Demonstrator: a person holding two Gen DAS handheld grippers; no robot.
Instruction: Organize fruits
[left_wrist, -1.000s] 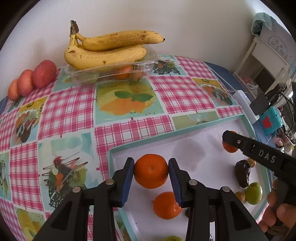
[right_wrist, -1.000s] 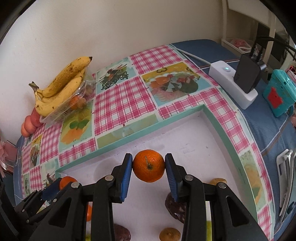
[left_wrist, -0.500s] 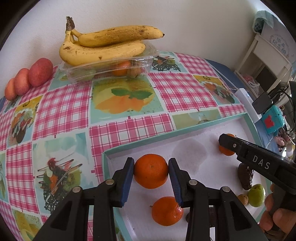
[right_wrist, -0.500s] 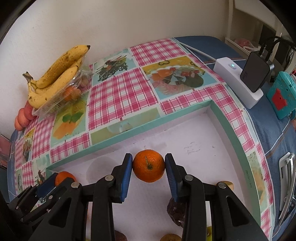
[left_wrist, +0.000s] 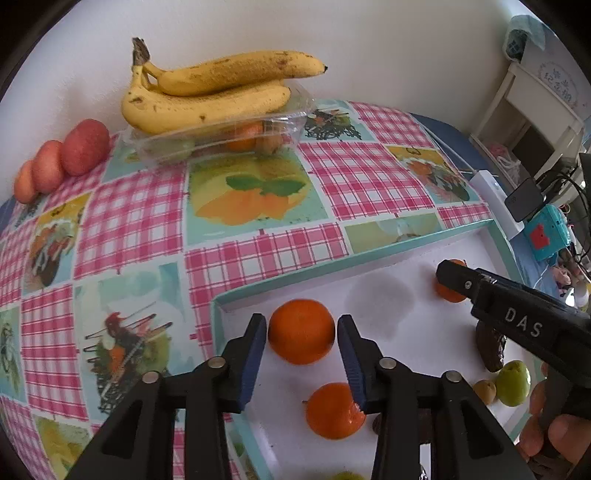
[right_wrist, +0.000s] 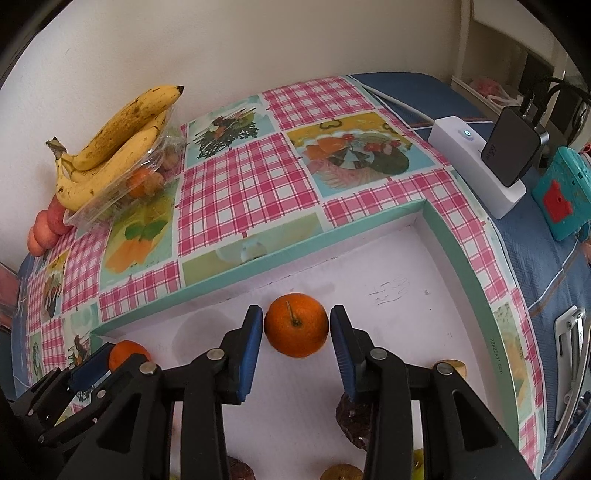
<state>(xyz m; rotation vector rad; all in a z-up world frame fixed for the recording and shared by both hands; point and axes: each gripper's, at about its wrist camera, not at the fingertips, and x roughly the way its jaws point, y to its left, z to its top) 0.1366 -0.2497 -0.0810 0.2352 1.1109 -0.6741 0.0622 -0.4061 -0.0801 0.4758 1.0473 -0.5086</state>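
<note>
The left gripper (left_wrist: 301, 341) holds an orange (left_wrist: 301, 331) between its blue pads (left_wrist: 253, 356), which press its sides, over the near corner of the white-floored tray (right_wrist: 458, 254). The right gripper (right_wrist: 296, 334) likewise pinches a second orange (right_wrist: 296, 324), stem toward the camera, above the tray's middle. Only the left wrist view shows a third orange (left_wrist: 334, 410) lying on the tray floor just under the left gripper's right finger, along with a green fruit (left_wrist: 512, 377) and a dark wrinkled fruit (left_wrist: 490, 349) beyond the right gripper's black body. The right wrist view instead shows the tray's teal far corner, faint pen marks on its floor, and a dark fruit (right_wrist: 354, 417) partly hidden behind its own right finger. Both views take in the bananas (left_wrist: 207, 92) resting on a clear plastic box (left_wrist: 221, 131) by the wall on the checked tablecloth (left_wrist: 129, 225), with red apples (left_wrist: 61, 158) to the left. The white power strip (right_wrist: 476, 166) with a black adapter is plain in the right wrist view and only at the edge of the left.
</note>
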